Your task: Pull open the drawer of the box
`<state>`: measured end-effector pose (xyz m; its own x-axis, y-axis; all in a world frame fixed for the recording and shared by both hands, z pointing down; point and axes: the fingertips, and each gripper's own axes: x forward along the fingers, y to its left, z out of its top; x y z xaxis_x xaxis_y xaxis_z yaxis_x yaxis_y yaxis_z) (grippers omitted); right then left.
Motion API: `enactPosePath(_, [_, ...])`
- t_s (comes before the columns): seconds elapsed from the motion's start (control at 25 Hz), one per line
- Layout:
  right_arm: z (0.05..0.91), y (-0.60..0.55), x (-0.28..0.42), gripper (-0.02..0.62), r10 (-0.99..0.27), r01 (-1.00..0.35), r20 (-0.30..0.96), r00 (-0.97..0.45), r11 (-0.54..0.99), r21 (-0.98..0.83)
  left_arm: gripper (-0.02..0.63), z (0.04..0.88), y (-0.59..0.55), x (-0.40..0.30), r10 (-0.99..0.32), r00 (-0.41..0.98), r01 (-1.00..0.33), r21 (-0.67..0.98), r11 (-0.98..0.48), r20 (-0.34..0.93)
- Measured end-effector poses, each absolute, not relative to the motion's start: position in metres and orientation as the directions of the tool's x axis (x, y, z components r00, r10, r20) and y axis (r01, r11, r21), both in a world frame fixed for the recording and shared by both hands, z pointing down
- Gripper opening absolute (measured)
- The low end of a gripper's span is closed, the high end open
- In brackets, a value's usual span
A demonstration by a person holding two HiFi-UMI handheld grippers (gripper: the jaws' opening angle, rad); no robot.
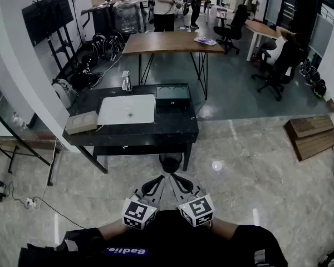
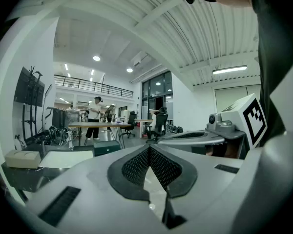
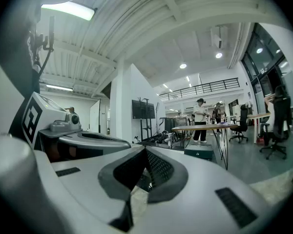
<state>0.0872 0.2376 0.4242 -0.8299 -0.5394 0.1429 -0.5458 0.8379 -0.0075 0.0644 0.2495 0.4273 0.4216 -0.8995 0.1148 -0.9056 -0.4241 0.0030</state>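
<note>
Dark green box [image 1: 172, 95] sits on the far right part of a black table [image 1: 172, 131], just beside a flat white board [image 1: 127, 109] lying at the table's middle; a beige block [image 1: 81, 122] rests at the left end and a small bottle-like item [image 1: 126, 82] stands at the far edge. From here its drawer cannot be made out. Both tools are well apart from the table, held low and close to the person's body, side by side over the tiled floor. The left hand-held gripper [image 1: 160, 178] is clenched on nothing — in its own view the ribbed pads meet at the tips [image 2: 149, 149], with only floor showing behind them. The right hand-held gripper [image 1: 173, 177] is likewise closed and empty, its tips pressed together [image 3: 145, 150]. Each gripper view catches the other tool's marker cube at its edge, and the green box appears far ahead in both [image 2: 106, 146] [image 3: 199, 152]. A round dark bin [image 1: 171, 161] stands on the floor under the table's near side. Behind it is a wooden table [image 1: 172, 42] on thin metal legs, with people standing farther back, and wooden planks [image 1: 312, 135] lie on the floor at the right.
</note>
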Motion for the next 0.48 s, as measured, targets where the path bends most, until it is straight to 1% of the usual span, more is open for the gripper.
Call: enactPosePath(0.48, [0.4243, 0.2342, 0.0906, 0.0, -0.542, -0.549, 0.143, -0.828, 0.836, -0.01, 0.002, 0.4252, 0.2469, 0.0695, -0.897, 0.426, -0.904, 0.03, -0.426, 0.12])
